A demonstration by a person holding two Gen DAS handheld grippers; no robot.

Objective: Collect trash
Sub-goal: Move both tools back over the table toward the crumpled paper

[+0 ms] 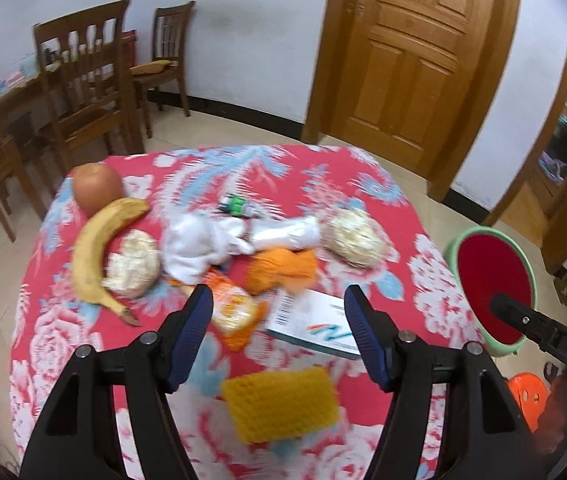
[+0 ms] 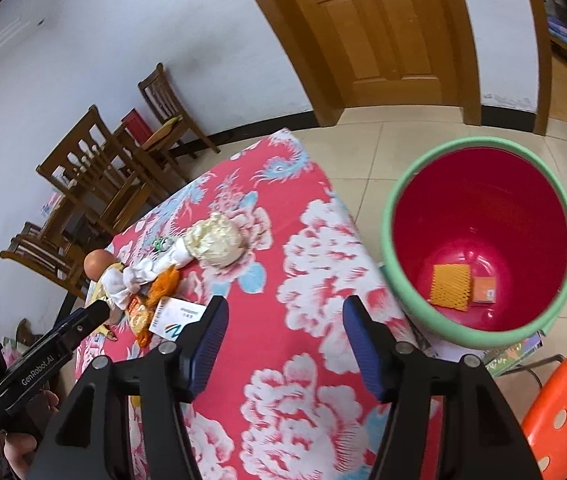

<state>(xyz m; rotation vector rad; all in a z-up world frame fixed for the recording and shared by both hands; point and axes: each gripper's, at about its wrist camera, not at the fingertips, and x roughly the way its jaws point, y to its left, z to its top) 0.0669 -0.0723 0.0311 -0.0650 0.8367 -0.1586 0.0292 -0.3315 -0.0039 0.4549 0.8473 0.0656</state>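
My left gripper (image 1: 277,296) stands open above the red floral table (image 1: 363,184), with nothing pressed between its pads. Below it lie an orange snack packet (image 1: 233,312), a white barcoded box (image 1: 311,318) and a yellow foam net (image 1: 279,402). Farther back are white crumpled tissue (image 1: 199,246), an orange wrapper (image 1: 283,268) and two white foam fruit nets (image 1: 135,266) (image 1: 353,240). My right gripper (image 2: 285,306) is open and empty over the table's right side, beside the green-rimmed red bin (image 2: 397,200). A yellow foam net (image 2: 449,286) and an orange card (image 2: 483,290) lie inside the bin.
A banana (image 1: 91,248) and an apple (image 1: 97,186) lie at the table's left. Wooden chairs (image 1: 83,92) stand behind, near a wooden door (image 1: 415,60). An orange plastic stool (image 2: 563,392) is beside the bin on the tiled floor.
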